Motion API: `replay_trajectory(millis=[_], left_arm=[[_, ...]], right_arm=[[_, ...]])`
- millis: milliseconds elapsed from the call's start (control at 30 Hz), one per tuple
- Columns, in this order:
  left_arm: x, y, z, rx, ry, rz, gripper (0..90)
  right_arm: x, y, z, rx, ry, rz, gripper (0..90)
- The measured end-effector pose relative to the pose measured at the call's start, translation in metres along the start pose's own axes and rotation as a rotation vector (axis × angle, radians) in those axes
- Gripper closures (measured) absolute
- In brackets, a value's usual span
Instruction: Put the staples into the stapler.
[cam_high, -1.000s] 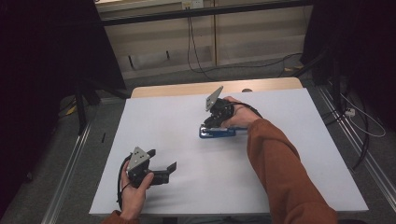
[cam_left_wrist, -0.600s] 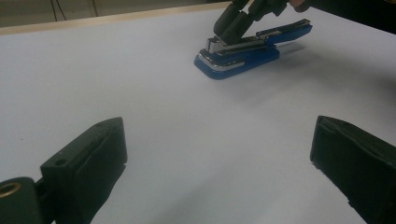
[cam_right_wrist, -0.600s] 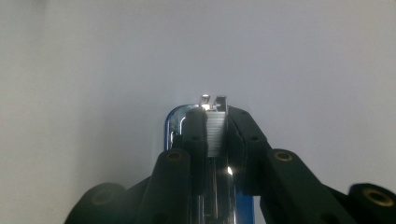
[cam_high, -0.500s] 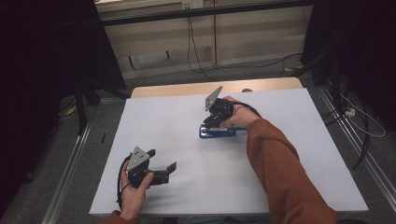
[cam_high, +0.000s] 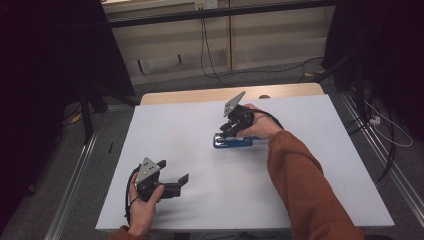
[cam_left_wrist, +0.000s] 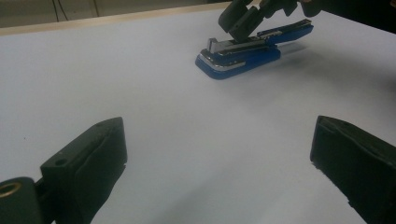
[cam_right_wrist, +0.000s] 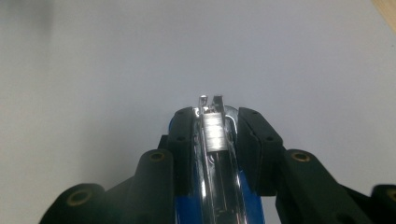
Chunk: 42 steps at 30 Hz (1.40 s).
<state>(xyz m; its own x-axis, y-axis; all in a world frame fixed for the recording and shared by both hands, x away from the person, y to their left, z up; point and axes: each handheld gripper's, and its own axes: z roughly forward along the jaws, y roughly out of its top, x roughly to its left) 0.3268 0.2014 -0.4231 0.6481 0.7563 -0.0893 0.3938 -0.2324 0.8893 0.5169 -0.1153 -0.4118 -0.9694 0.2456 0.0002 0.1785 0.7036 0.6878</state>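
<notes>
Stapler (cam_high: 232, 142) time: the blue stapler lies flat on the white table (cam_high: 320, 165), a bit above the middle of the high view. The right gripper (cam_high: 226, 131) sits right over it. In the right gripper view, the black pads (cam_right_wrist: 184, 140) stand on both sides of the shiny metal top, very close; the jaws have just been opening, and I cannot tell if they still press. The left gripper (cam_high: 175, 181) rests at the lower left, well apart from the stapler, jaws wide apart and holding nothing.
</notes>
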Motion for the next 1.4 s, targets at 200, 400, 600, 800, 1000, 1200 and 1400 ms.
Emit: replay_trajectory(millis=[200, 400, 600, 800, 1000, 1200, 1400], left_arm=[[-0.001, 0.000, 0.000, -0.004, 0.001, 0.005, 4.0], [-0.001, 0.000, 0.000, 0.003, -0.001, 0.010, 4.0], [-0.001, 0.000, 0.001, 0.006, -0.001, 0.006, 4.0], [0.000, 0.000, 0.001, 0.009, 0.000, 0.005, 3.9], [0.000, 0.000, 0.001, 0.011, -0.002, 0.007, 3.9], [0.001, 0.000, 0.001, 0.010, 0.002, 0.007, 4.0], [0.004, 0.000, 0.002, 0.008, 0.005, -0.003, 3.9]], right_arm=[[0.001, -0.011, -0.009, -0.041, -0.032, 0.103, 56.1], [0.005, -0.016, -0.015, -0.076, -0.079, 0.180, 39.9], [0.011, -0.023, -0.021, -0.113, -0.123, 0.253, 29.7], [0.017, -0.029, -0.028, -0.125, -0.193, 0.289, 18.8], [0.023, -0.035, -0.035, -0.158, -0.236, 0.332, 12.2], [0.024, -0.045, -0.047, -0.216, -0.357, 0.395, 9.9], [0.031, -0.057, -0.059, -0.265, -0.403, 0.450, 6.3]])
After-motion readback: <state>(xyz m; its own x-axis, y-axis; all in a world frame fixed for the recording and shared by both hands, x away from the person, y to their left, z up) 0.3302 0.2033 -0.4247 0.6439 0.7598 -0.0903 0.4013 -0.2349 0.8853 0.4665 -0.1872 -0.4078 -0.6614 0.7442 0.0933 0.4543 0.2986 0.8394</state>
